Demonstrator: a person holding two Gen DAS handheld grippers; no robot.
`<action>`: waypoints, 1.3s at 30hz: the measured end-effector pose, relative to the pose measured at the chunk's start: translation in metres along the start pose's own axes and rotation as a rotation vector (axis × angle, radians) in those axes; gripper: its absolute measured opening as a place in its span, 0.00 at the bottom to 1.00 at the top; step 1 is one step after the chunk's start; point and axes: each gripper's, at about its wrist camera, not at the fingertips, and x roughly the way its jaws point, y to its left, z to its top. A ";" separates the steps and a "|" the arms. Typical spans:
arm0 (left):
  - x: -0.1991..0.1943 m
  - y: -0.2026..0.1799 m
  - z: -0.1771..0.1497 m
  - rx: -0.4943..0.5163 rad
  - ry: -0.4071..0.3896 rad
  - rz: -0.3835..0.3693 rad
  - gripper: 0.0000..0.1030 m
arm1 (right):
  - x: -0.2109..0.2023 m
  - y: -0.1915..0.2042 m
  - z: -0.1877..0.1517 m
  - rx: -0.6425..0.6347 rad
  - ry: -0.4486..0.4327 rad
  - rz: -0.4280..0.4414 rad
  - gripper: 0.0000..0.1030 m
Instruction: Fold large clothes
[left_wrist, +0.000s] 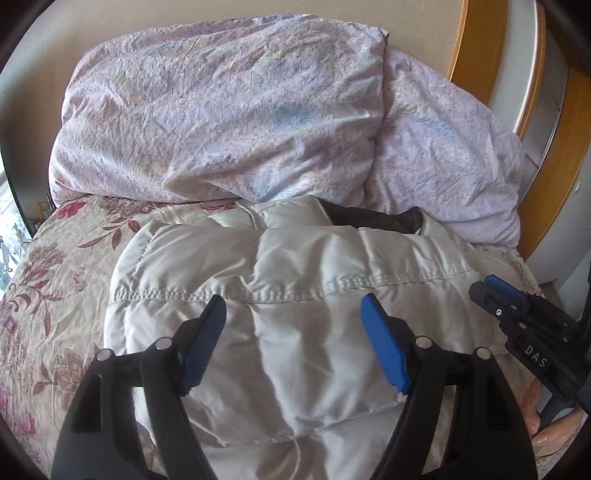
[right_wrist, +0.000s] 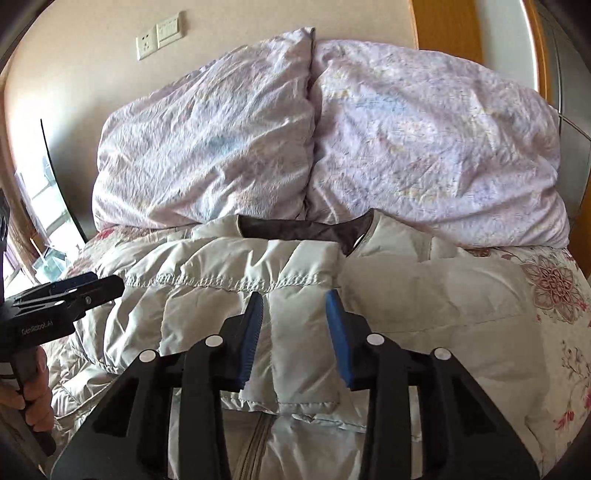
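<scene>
The left gripper (left_wrist: 293, 306) points downward, its blue-padded jaws spread wide with nothing between them. The right gripper (right_wrist: 294, 304) tilts down too, jaws narrower, pinching nothing.

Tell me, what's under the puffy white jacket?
The puffy white jacket lies on a flowery bedspread, which shows around it. Whatever is directly underneath is covered.

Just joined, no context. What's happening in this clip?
A person with a handheld gripper in each hand is folding a white puffer jacket on a floral bedspread, in front of a lilac duvet. Both the left gripper and right gripper hover over the jacket, jaws open, holding nothing. The jacket looks partly folded.
</scene>
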 end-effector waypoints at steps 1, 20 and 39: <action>0.006 0.002 -0.001 0.002 0.007 0.015 0.73 | 0.009 0.001 -0.003 -0.006 0.023 -0.011 0.36; 0.068 0.016 -0.024 0.018 0.111 0.102 0.77 | 0.064 -0.016 -0.032 0.046 0.142 0.045 0.36; -0.081 0.077 -0.060 -0.009 0.042 -0.185 0.91 | -0.073 -0.120 -0.044 0.291 0.091 0.259 0.94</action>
